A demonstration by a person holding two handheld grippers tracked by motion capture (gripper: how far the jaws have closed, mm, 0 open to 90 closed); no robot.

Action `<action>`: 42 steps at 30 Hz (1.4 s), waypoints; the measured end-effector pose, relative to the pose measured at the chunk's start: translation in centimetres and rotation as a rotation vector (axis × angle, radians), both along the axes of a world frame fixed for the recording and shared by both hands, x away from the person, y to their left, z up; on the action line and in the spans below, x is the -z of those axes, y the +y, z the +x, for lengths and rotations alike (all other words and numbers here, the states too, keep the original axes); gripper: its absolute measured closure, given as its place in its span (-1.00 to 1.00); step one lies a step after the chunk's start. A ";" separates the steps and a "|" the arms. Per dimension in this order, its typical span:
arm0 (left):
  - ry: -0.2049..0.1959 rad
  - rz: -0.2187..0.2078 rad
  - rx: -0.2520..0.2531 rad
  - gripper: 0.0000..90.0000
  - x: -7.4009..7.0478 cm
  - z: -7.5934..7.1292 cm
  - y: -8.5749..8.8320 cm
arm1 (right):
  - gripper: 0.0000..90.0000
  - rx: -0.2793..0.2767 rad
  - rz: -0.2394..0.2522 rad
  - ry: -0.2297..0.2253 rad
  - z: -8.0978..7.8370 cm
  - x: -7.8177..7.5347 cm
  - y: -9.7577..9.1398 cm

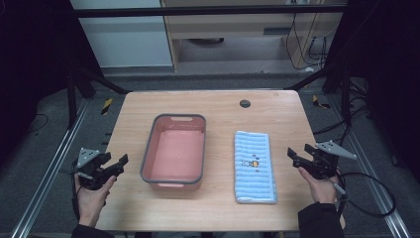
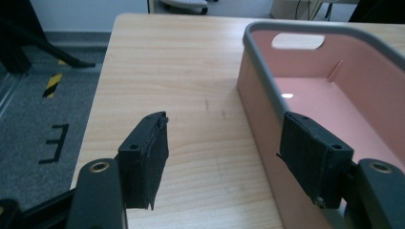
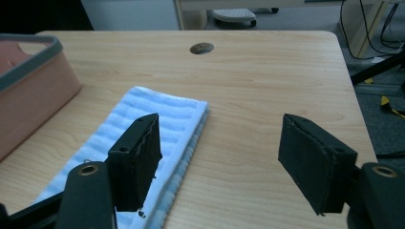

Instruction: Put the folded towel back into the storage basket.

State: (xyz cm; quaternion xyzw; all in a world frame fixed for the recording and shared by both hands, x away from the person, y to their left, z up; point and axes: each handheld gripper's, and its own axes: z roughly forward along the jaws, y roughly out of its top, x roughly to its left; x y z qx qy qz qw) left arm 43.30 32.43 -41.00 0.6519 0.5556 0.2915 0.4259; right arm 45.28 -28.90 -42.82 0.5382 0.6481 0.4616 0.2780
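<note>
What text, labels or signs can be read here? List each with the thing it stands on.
There are no readable words or numbers.
Folded blue striped towel: a small yellow and dark embroidered motif, too small to tell whether it holds letters.
Pink basin: no print on its grey rim or walls.
Floor beside the table: yellow and black hazard tape, stripes and no text; a black E-shaped tape mark.
</note>
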 end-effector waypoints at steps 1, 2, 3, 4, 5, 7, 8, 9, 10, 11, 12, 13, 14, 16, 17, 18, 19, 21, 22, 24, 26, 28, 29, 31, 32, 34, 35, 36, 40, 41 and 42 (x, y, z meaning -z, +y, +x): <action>-0.008 -0.007 0.003 -0.26 -0.3 -0.1 -0.2 | -0.29 -0.005 -0.001 -0.002 0.0 -0.2 0.0; -0.015 -0.014 0.010 -0.27 -0.6 -0.1 -0.4 | -0.28 -0.007 -0.001 -0.005 0.1 -0.4 0.1; -0.020 -0.017 0.016 -0.27 -0.9 -0.1 -0.6 | -0.26 -0.010 0.002 -0.008 0.1 -0.7 0.1; -0.027 -0.018 0.020 -0.27 -1.2 -0.1 -0.9 | -0.25 -0.014 0.003 -0.011 0.2 -0.9 0.1; -0.034 -0.016 0.027 -0.28 -1.5 -0.1 -1.2 | -0.25 -0.016 0.003 -0.012 0.3 -1.1 0.2; -0.039 -0.023 0.046 -0.28 -2.0 -0.1 -1.9 | -0.24 -0.021 0.011 -0.015 0.4 -1.7 0.3; -0.045 -0.027 0.057 -0.28 -2.2 0.0 -2.3 | -0.24 -0.024 0.012 -0.021 0.5 -2.0 0.4; -0.048 -0.028 0.064 -0.28 -2.4 0.0 -2.7 | -0.24 -0.025 0.012 -0.029 0.5 -2.3 0.5; -0.051 -0.022 0.070 -0.28 -2.5 0.0 -3.2 | -0.23 -0.024 0.008 -0.037 0.6 -2.6 0.6; -0.053 -0.019 0.077 -0.28 -2.7 0.1 -3.6 | -0.23 -0.028 0.011 -0.041 0.6 -2.9 0.7; -0.050 -0.015 0.088 -0.29 -2.8 0.1 -4.0 | -0.23 -0.031 0.010 -0.046 0.7 -3.2 0.9; -0.053 -0.012 0.099 -0.29 -3.0 0.3 -4.9 | -0.22 -0.038 0.003 -0.052 0.9 -3.6 1.1; -0.053 -0.012 0.099 -0.30 -3.0 0.3 -4.9 | -0.22 -0.038 0.003 -0.052 0.9 -3.6 1.1; -0.056 -0.014 0.114 -0.30 -3.2 0.4 -5.7 | -0.20 -0.043 0.004 -0.056 1.1 -3.9 1.4; -0.060 -0.012 0.121 -0.30 -3.3 0.5 -6.2 | -0.17 -0.044 0.002 -0.059 1.2 -4.0 1.4; -0.063 -0.008 0.127 -0.30 -3.4 0.5 -6.6 | -0.15 -0.046 0.007 -0.061 1.3 -4.1 1.5; -0.065 -0.004 0.133 -0.30 -3.4 0.6 -7.1 | -0.14 -0.048 0.006 -0.063 1.4 -4.2 1.6; -0.061 -0.004 0.154 -0.30 -3.4 0.7 -8.1 | -0.13 -0.051 0.004 -0.064 1.6 -4.4 1.8; -0.061 -0.001 0.160 -0.30 -3.4 0.8 -8.6 | -0.13 -0.054 0.000 -0.061 1.7 -4.5 1.8; -0.060 -0.006 0.178 -0.29 -3.3 1.0 -9.7 | -0.09 -0.060 0.005 -0.063 2.0 -4.8 2.0; -0.056 -0.003 0.197 -0.29 -3.3 1.1 -10.8 | -0.08 -0.068 0.011 -0.069 2.3 -5.0 2.1; -0.055 -0.001 0.217 -0.29 -3.1 1.2 -11.9 | -0.08 -0.069 0.018 -0.076 2.6 -5.2 2.2; -0.055 0.001 0.222 -0.29 -3.0 1.3 -12.5 | -0.09 -0.069 0.019 -0.074 2.8 -5.3 2.2; -0.049 0.001 0.241 -0.29 -2.8 1.4 -13.5 | -0.10 -0.071 0.013 -0.070 3.2 -5.4 2.3; -0.046 -0.002 0.250 -0.29 -2.7 1.5 -14.1 | -0.11 -0.072 0.009 -0.067 3.4 -5.5 2.4; -0.044 -0.004 0.270 -0.28 -2.5 1.6 -15.2 | -0.12 -0.073 0.011 -0.065 3.8 -5.6 2.5; -0.041 -0.001 0.284 -0.28 -2.4 1.6 -15.7 | -0.12 -0.073 0.008 -0.064 4.0 -5.7 2.6; -0.037 -0.001 0.295 -0.28 -2.2 1.7 -16.3 | -0.13 -0.078 0.009 -0.063 4.2 -5.7 2.7; -0.021 -0.003 0.333 -0.28 -1.7 1.8 -18.2 | -0.16 -0.088 0.017 -0.049 4.9 -5.8 3.0; -0.019 -0.004 0.343 -0.28 -1.6 1.8 -18.7 | -0.16 -0.092 0.016 -0.045 5.1 -5.8 3.0; -0.016 -0.001 0.350 -0.28 -1.6 1.7 -19.2 | -0.15 -0.092 0.019 -0.043 5.2 -5.7 3.1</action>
